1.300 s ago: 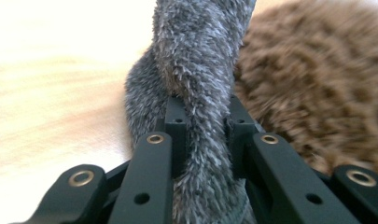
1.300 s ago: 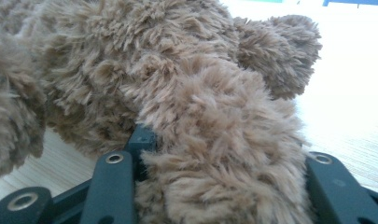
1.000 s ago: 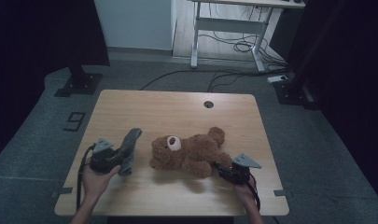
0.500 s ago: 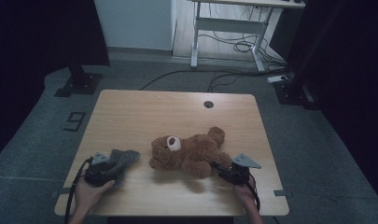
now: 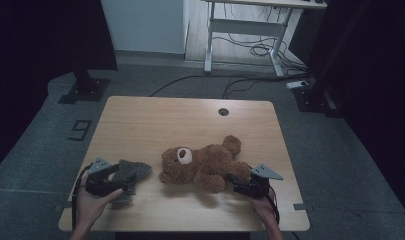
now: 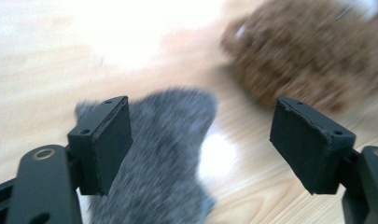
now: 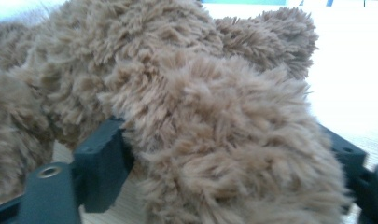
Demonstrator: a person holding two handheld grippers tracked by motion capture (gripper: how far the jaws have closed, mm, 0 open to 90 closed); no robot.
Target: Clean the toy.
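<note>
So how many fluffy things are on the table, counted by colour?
Brown: 1, the teddy bear
Grey: 1, the furry cloth piece
Total: 2, both lying on the wooden table

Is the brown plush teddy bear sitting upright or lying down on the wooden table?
Lying down. The brown plush teddy bear is stretched along the wooden table, head toward the left, legs toward the right.
</note>
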